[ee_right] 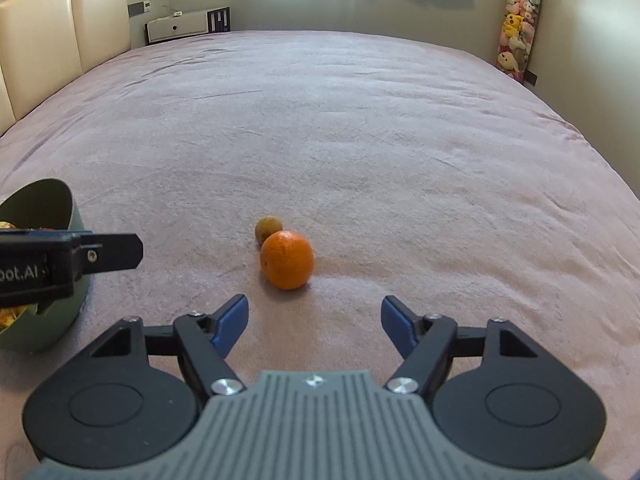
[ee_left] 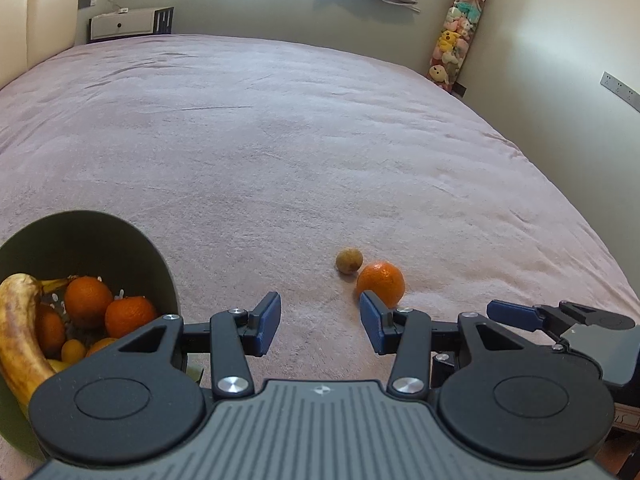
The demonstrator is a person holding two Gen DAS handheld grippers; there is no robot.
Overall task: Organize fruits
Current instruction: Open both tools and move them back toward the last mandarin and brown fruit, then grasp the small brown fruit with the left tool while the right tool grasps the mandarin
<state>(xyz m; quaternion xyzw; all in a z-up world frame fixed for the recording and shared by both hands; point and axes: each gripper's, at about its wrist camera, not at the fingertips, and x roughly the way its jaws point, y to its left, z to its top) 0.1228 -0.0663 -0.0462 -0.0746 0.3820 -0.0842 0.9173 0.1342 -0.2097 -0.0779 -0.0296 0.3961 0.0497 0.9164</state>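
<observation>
Bedding was your biggest hazard: the pink blanket (ee_right: 360,128) was soft and gave no firm floor, so a push down on round fruit would likely have sunk it or sent it rolling away from you. The green bowl (ee_left: 120,240) sat on that same yielding surface at your left, already holding a browned banana (ee_left: 16,320) and several oranges, and it looked tipped toward you; a careless drop against its rim could, I judge, have rocked it or spilled it. The loose orange (ee_right: 286,260) lay ahead of you, well apart from the bowl, touching or nearly touching a small brownish fruit (ee_right: 268,227) just behind it. Closing on the orange off-centre would probably have squirted it sideways or knocked the smaller fruit away.

You held the right gripper (ee_right: 314,322) low and level over the blanket, aimed almost straight at the orange and short of it, fingers spread wide with nothing between them. Your left gripper (ee_left: 320,322) hovered just beside the bowl, pointing forward, also spread apart and empty, the orange peeking past its right finger. Neither tool touched any fruit.
</observation>
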